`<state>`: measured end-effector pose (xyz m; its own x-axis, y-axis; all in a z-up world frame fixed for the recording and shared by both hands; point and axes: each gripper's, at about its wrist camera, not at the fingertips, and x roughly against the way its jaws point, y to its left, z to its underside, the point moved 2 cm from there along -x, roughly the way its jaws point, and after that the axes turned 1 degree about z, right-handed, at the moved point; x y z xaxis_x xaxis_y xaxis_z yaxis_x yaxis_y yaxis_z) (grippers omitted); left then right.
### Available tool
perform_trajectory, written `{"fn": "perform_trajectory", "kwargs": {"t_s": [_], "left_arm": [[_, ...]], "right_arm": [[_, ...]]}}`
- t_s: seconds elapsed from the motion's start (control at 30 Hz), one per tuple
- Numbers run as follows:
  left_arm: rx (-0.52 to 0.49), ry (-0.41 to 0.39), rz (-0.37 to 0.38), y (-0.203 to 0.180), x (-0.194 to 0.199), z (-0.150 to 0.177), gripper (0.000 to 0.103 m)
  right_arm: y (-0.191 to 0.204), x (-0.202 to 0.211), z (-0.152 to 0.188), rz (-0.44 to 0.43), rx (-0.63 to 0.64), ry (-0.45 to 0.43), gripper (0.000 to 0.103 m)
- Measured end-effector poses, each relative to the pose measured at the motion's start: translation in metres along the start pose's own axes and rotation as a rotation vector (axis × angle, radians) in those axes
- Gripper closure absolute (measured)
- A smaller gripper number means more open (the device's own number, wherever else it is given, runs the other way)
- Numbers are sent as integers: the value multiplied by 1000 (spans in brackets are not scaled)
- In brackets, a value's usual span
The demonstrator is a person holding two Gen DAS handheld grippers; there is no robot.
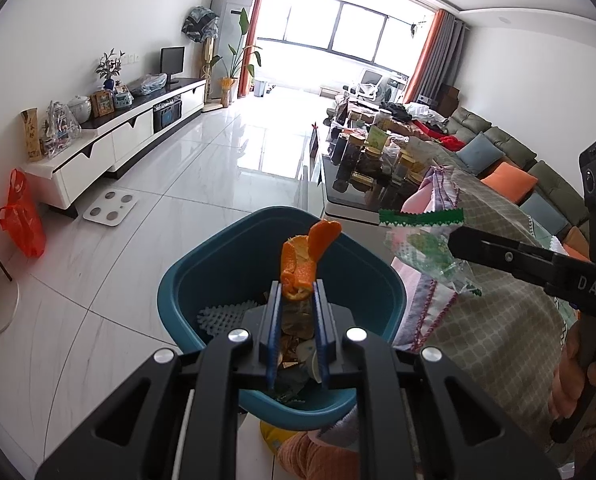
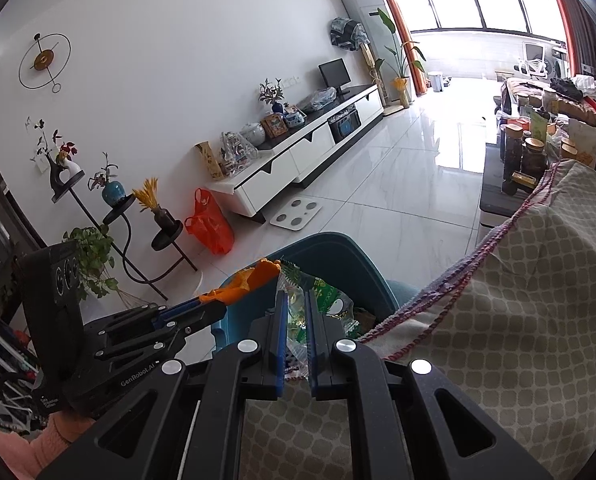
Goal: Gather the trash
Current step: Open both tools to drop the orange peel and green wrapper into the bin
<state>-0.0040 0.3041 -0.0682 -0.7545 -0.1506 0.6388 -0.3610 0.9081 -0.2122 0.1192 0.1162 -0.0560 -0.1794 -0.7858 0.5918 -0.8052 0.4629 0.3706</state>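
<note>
1. Tiled living-room floor (image 1: 202,184) carries a blue bin (image 1: 202,276) already holding some trash.
2. Left gripper (image 1: 298,292) pinches orange peel (image 1: 302,260) above the bin.
3. Right gripper (image 2: 296,304) pinches a green wrapper (image 2: 330,300) at the rim.
4. Remaining: release both.

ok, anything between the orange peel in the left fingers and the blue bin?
Nothing visible. The left gripper holds the orange peel directly above the open blue bin, with only trash already inside below it. The right gripper, holding a green wrapper, sits off to the side, not under the peel.
</note>
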Motion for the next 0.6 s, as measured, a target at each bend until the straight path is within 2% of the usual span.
{"fn": "perform_trajectory", "kwargs": {"t_s": [0.6], "left_arm": [[17, 25, -16, 4, -15, 1, 87]], "right_arm": [[0, -25, -4, -13, -19, 54, 94]]}}
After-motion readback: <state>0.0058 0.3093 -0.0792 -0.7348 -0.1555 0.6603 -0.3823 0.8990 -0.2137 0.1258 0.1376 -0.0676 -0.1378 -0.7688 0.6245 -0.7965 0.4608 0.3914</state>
